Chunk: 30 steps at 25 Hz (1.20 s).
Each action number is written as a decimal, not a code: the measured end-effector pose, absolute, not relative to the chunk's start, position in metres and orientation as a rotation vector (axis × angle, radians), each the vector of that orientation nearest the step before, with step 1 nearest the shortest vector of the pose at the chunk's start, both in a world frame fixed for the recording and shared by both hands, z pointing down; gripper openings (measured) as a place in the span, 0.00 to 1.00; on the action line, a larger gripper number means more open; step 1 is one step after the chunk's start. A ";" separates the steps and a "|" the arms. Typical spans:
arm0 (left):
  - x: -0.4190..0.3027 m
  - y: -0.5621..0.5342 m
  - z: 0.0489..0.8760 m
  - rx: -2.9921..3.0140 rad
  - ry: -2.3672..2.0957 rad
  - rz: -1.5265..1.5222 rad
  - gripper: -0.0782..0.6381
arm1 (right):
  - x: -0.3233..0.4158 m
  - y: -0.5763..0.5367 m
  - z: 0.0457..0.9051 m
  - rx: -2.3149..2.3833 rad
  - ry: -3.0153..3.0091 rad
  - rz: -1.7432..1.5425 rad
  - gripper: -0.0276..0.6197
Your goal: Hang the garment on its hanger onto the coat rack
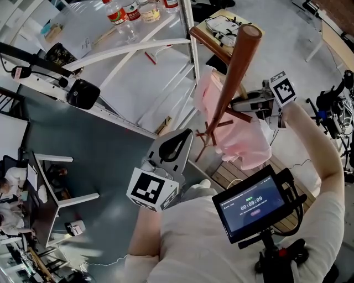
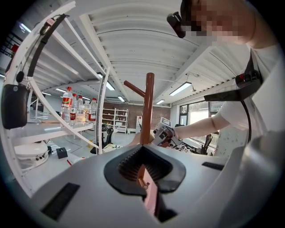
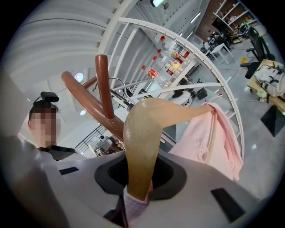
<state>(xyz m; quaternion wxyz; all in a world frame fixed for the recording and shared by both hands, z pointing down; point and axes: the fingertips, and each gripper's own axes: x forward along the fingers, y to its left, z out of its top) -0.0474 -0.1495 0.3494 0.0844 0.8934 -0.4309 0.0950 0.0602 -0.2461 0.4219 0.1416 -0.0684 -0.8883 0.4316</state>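
Two pairs of tongs are sharing the work. The right tongs are clamping narrowly on one end of the pale wooden hanger, and a fold of pink cloth is caught in the bite beside it. Gripping at that end is, I judge, giving leverage to steer the hook toward a peg. The hanger is arching up and toward the right of the right gripper view, and the pink garment is draping off its far arm. In the upper left of that view the reddish-brown coat rack is forking into pegs. A thin wire curve beside them is probably the hanger's hook, but I cannot tell whether it is seated on a peg.

The left tongs are drawn nearly together on what I take for a lower peg of the rack, likely steadying the stand. The rack's pole is rising straight ahead at centre frame. In the head view the garment is lying against the right side of the leaning pole, centre right, with the right tongs just beside it. Water bottles are standing on the white tabletop at upper left, well apart.
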 end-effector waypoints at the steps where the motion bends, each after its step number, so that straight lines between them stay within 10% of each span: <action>1: -0.047 -0.149 0.350 2.665 -1.284 0.283 0.12 | 0.061 -0.246 0.422 -0.203 -2.572 1.252 0.18; 30: -0.058 -0.151 0.358 2.657 -1.253 0.281 0.12 | 0.063 -0.254 0.428 -0.124 -2.600 1.131 0.30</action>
